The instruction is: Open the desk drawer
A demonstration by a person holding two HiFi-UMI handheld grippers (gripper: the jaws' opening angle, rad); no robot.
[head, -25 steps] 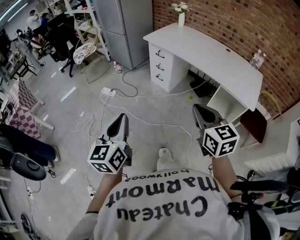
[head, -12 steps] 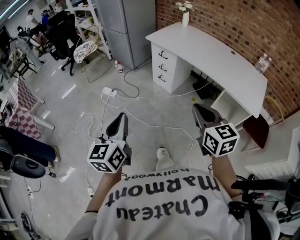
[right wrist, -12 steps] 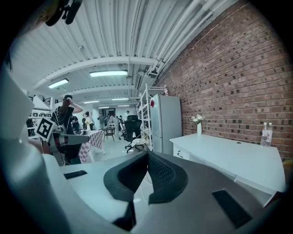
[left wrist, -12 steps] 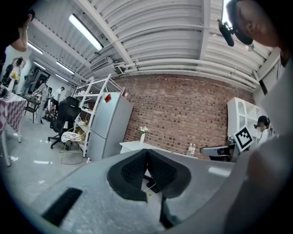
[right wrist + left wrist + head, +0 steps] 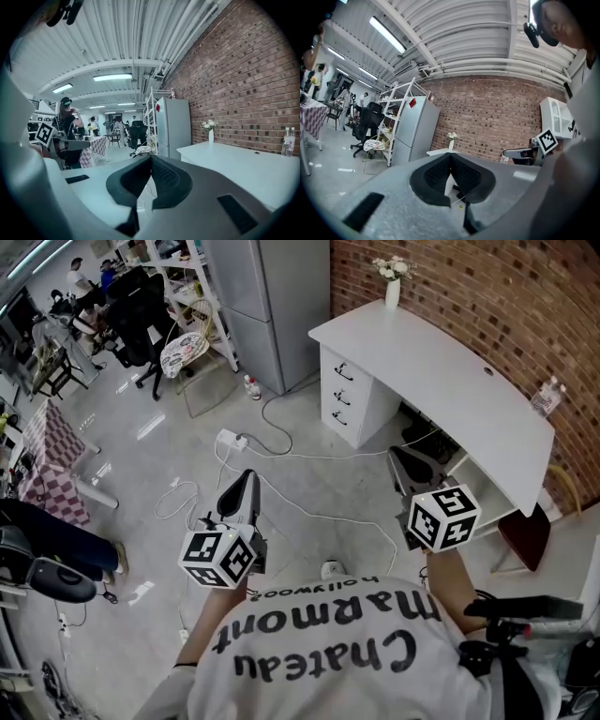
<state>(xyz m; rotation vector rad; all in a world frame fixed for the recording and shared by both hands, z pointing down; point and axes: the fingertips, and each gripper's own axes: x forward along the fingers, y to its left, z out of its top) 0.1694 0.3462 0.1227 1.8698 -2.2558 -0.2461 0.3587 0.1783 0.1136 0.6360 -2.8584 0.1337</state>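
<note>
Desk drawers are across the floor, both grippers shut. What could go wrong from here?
1. Trip or snag: white cables and a power strip lie on the floor on the way to the desk.
2. Missed grip: the left gripper and right gripper are both shut and empty. Unless one opens first, it will likely bump a drawer handle rather than grip it.

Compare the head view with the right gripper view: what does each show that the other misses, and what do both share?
Only the head view: the desk's three drawers, all shut, the power strip on the floor, and the person's printed shirt.
Only the right gripper view: the ceiling lights and the pipes overhead.
Both: the white desk, the vase of flowers, the grey fridge, the brick wall, and the right gripper, jaws together on nothing.
</note>
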